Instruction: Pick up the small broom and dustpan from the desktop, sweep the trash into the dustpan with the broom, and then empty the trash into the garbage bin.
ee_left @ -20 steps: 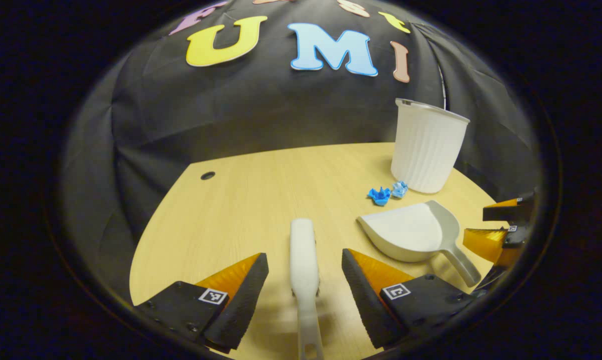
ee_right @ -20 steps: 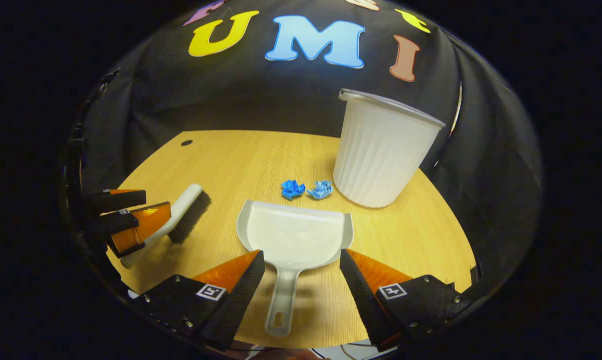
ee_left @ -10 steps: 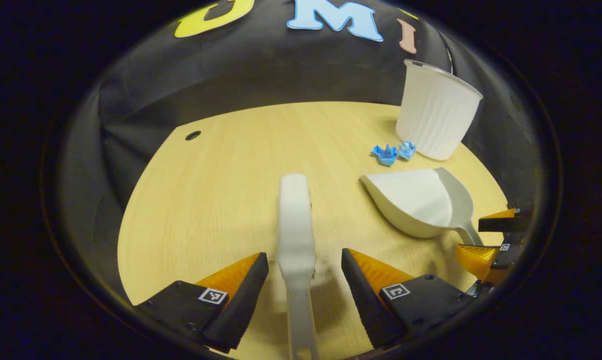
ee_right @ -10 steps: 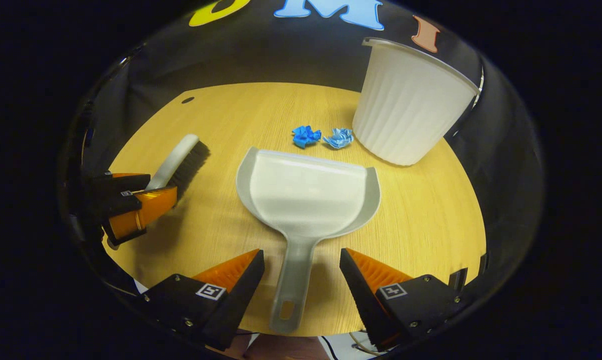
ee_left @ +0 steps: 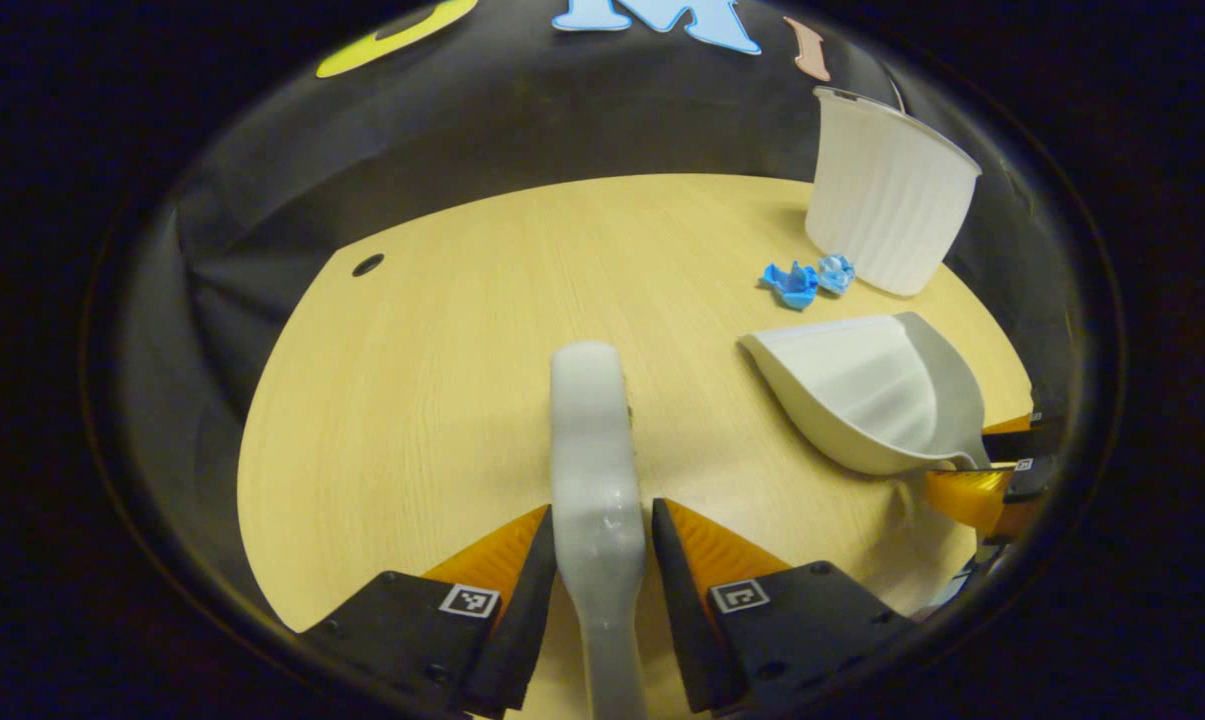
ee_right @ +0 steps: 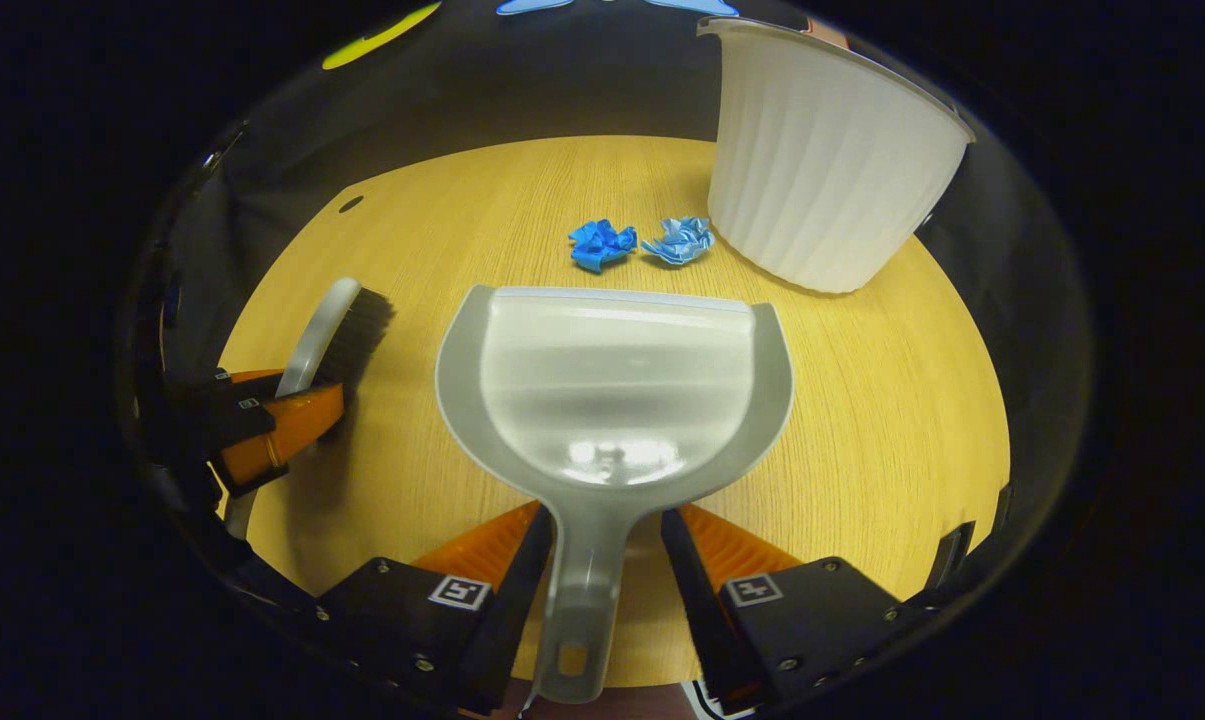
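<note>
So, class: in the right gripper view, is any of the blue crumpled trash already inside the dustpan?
No: both blue paper scraps lie on the desktop beyond the dustpan, whose tray holds nothing.

The left gripper (ee_left: 599,560) has both fingers closed on the broom handle (ee_left: 598,540); the right gripper (ee_right: 604,570) clamps the dustpan handle (ee_right: 584,590), both low over the near edge.

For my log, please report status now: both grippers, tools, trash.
Left gripper shut on white plastic broom. Right gripper shut on grey plastic dustpan. Two crumpled blue paper scraps unswept beside ribbed white bin.
</note>
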A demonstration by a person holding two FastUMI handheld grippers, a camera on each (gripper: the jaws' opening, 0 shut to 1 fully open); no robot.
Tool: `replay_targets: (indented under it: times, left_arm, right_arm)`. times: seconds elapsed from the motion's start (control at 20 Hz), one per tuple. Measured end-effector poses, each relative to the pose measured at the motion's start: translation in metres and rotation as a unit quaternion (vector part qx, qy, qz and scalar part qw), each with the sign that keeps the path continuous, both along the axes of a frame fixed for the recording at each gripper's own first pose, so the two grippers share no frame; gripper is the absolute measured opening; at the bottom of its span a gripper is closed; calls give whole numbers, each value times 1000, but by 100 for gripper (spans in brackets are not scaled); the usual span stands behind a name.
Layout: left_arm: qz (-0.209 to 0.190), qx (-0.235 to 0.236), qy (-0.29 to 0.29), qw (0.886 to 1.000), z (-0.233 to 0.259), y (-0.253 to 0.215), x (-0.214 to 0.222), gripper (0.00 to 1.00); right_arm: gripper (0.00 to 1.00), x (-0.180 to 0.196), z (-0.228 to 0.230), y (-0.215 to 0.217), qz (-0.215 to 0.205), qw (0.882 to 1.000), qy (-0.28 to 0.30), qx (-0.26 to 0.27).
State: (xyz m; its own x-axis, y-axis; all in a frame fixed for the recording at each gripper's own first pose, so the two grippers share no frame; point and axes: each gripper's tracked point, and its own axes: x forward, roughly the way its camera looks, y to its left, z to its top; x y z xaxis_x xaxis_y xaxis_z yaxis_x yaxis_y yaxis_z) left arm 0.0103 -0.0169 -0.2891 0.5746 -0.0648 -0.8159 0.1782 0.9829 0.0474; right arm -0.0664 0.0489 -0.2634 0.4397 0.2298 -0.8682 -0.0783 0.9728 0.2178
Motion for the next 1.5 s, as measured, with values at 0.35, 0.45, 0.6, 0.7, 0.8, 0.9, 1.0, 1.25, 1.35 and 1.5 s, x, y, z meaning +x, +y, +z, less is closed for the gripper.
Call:
replay_targets:
  times: [0.35,0.45,0.6,0.7,0.8,0.9,1.0,1.25,1.35,1.5]
  left_arm:
    - [-22,5,0,1000,-1,-4,21,53]
    - [-24,6,0,1000,-4,-7,33,48]
    - [-38,11,-3,999,-4,-16,53,48]
    - [-47,14,-4,999,-5,-26,69,51]
    - [-55,18,-11,998,-6,-37,90,48]
    - [-66,18,-15,998,-5,-50,108,48]
    - [-80,14,-16,997,-6,-66,122,48]
    - [-140,13,-12,990,-10,-107,148,48]
    - [-160,11,-9,987,-10,-121,157,51]
    - [-187,1,0,982,-12,-139,171,51]
  right_arm:
    - [32,8,-3,-17,27,999,-17,-9]
    - [32,10,-4,-24,47,999,-24,-11]
    - [32,11,-8,-38,74,997,-29,-9]
    - [32,14,-10,-50,88,996,-30,-7]
    - [32,18,-11,-63,99,994,-34,-6]
    - [32,19,-14,-73,112,993,-32,-3]
    - [32,18,-14,-80,132,991,-35,-4]
    - [28,18,-17,-90,162,986,-39,1]
    - [32,18,-19,-92,172,984,-43,2]
    - [32,18,-21,-93,177,983,-41,8]
